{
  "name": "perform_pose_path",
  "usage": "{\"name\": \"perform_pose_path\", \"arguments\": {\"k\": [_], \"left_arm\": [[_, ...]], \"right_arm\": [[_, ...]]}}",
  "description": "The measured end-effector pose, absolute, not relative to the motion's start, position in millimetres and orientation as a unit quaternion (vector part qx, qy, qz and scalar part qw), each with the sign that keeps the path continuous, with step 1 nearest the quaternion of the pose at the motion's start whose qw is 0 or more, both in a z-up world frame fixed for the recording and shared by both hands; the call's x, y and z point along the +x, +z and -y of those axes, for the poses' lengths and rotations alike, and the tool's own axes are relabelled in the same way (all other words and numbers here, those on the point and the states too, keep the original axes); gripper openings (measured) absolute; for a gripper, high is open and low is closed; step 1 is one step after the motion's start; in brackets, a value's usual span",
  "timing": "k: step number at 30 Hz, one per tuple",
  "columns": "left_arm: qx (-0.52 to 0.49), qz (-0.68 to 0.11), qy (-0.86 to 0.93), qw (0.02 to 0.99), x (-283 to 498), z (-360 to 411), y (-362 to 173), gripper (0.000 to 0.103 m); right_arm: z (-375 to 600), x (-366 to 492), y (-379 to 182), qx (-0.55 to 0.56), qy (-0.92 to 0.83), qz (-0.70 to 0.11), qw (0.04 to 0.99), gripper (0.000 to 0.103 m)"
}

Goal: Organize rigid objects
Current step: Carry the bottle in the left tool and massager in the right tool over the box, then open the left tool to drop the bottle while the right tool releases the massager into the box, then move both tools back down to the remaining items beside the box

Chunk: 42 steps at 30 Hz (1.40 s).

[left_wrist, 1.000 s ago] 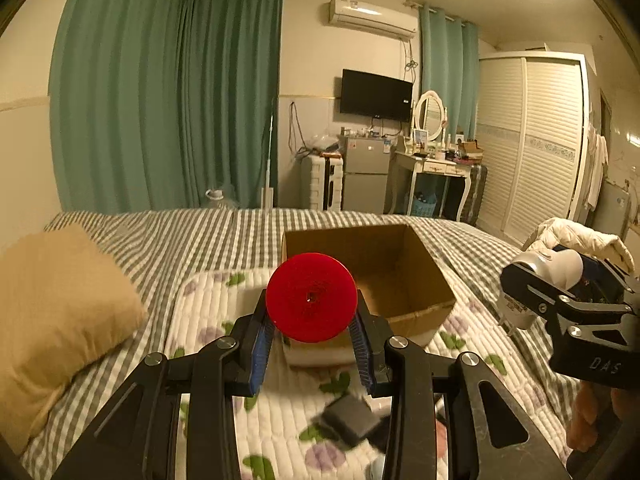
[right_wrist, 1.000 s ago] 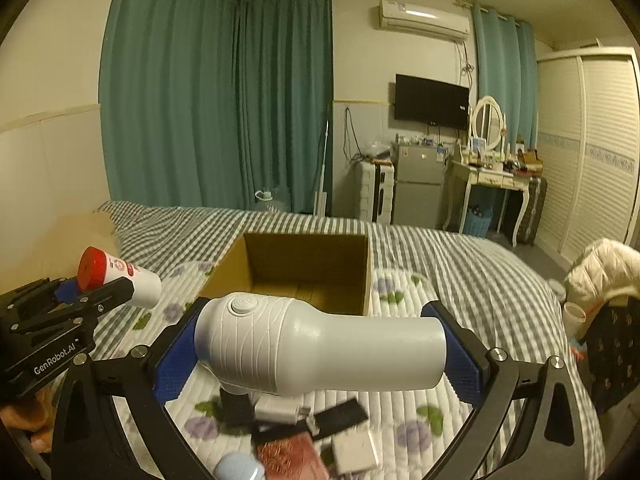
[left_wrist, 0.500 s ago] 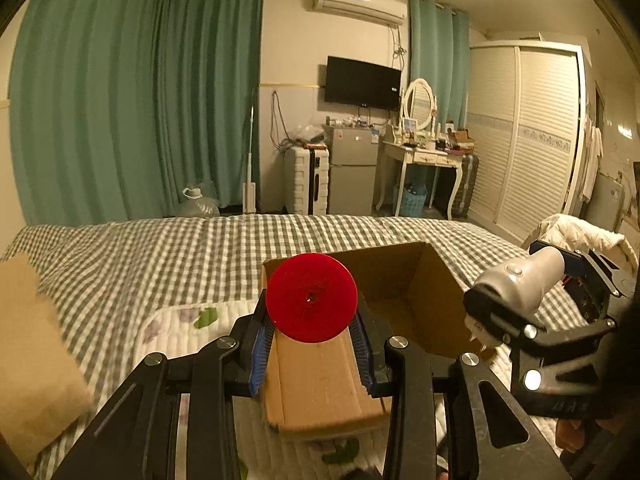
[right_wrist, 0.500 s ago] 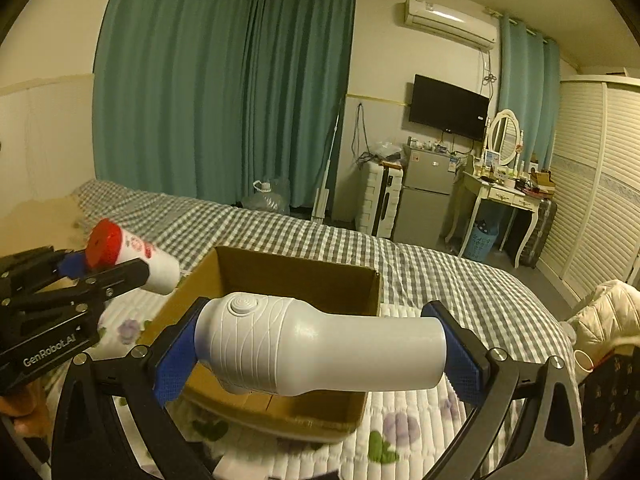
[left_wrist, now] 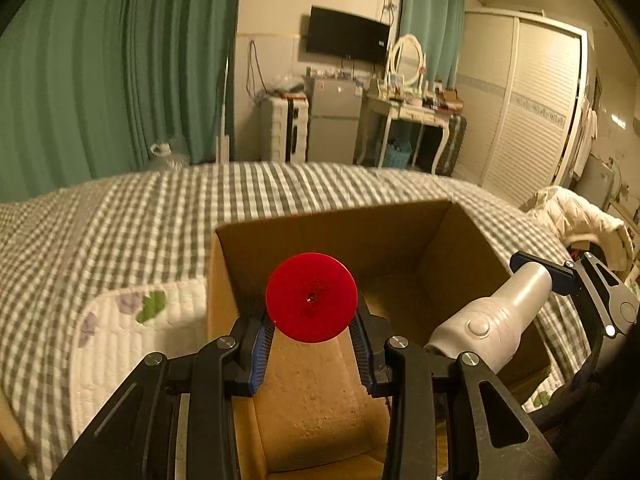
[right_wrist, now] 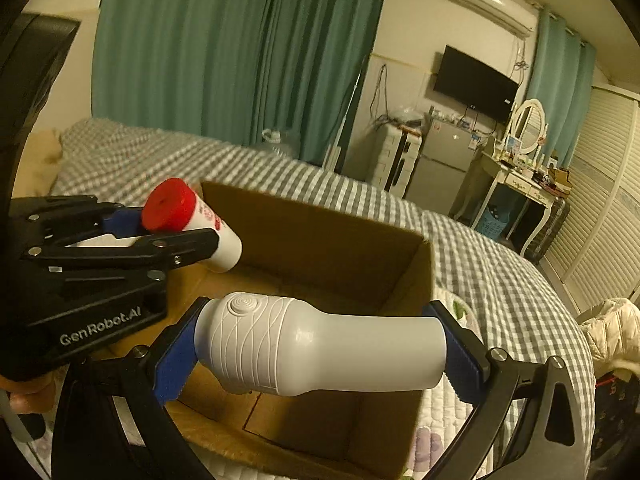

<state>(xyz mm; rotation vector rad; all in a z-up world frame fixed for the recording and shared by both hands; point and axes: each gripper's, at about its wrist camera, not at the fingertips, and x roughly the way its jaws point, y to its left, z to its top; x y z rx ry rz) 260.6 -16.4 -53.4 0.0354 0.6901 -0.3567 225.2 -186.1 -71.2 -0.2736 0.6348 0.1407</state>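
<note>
Two grippers hang over the open box (right_wrist: pixel 352 240), presumably for dropping: the left gripper (left_wrist: pixel 312 344) is clamped on a red-capped tube (left_wrist: pixel 311 297), the right gripper (right_wrist: pixel 320 348) spread wide, gripping a white bottle (right_wrist: pixel 320 346) endwise.

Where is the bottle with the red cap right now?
The red-capped bottle is clamped in the left gripper, held over the left side of the open cardboard box on the bed, beside the white bottle in the right gripper.

Home bedroom: bed (left_wrist: pixel 160 208), wardrobe (left_wrist: pixel 528 108), seemingly a vanity (left_wrist: pixel 404 100)
</note>
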Motion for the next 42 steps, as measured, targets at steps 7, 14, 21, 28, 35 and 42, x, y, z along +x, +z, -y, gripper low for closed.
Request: {"name": "perform_pose_path", "arguments": {"k": [7, 14, 21, 28, 35, 42], "left_arm": [[0.011, -0.364, -0.176, 0.915, 270, 19, -68, 0.036], [0.005, -0.365, -0.162, 0.917, 270, 13, -65, 0.055], [0.0, -0.322, -0.145, 0.936, 246, -1, -32, 0.076], [-0.006, -0.295, -0.13, 0.947, 222, -18, -2, 0.084], [-0.019, -0.26, -0.114, 0.959, 190, -35, 27, 0.1], [-0.028, -0.213, -0.09, 0.973, 146, -46, 59, 0.103]], "right_arm": [[182, 231, -90, -0.145, 0.066, -0.338, 0.927, 0.102], [184, 230, -95, -0.146, 0.061, -0.348, 0.924, 0.103], [187, 217, -82, -0.13, 0.053, -0.336, 0.931, 0.103], [194, 201, -49, -0.089, 0.05, -0.308, 0.946, 0.103], [186, 175, -15, -0.093, 0.047, -0.271, 0.957, 0.103], [191, 133, 19, -0.079, 0.044, -0.225, 0.97, 0.103]]}}
